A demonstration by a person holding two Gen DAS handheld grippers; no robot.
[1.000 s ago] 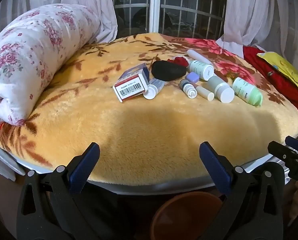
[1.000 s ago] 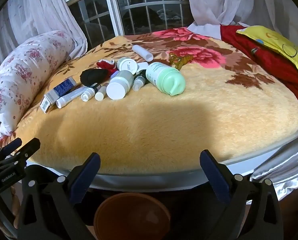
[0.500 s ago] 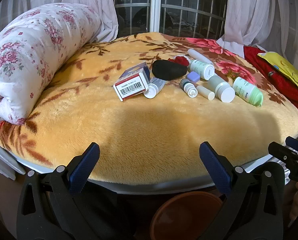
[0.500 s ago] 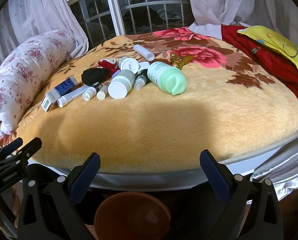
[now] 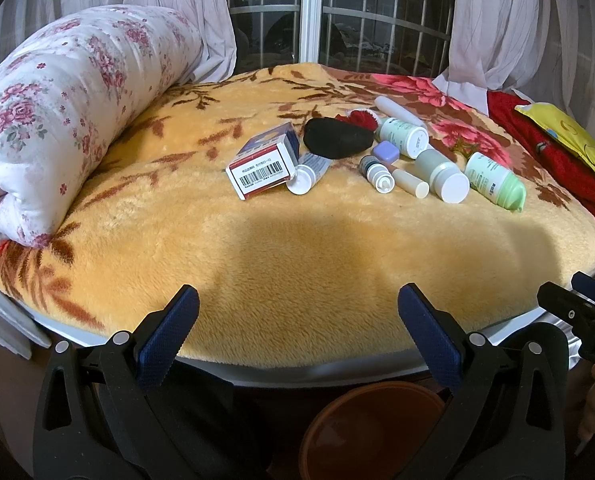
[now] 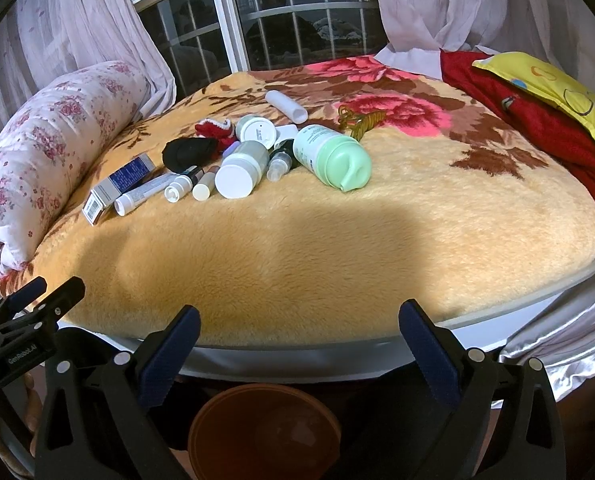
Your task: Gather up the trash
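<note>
Black left claw [image 5: 297, 328] stamped "GenRobot.AI", jaws apart; right claw [image 6: 299, 344] jaws apart; barcoded box [image 5: 263, 166] on blanket [image 5: 297, 248]

Both wrist cameras sit low at the near edge of the bed with the orange floral plush blanket [image 5: 297, 240], facing across it toward the barred window [image 6: 281, 28]. The left view stands leftward, near the rolled floral quilt [image 5: 69, 112]; the right view stands rightward. Both share the cluster of bottles, the brown round plastic bin [image 6: 263, 432] below, and each other's tool at the frame edge.
</note>
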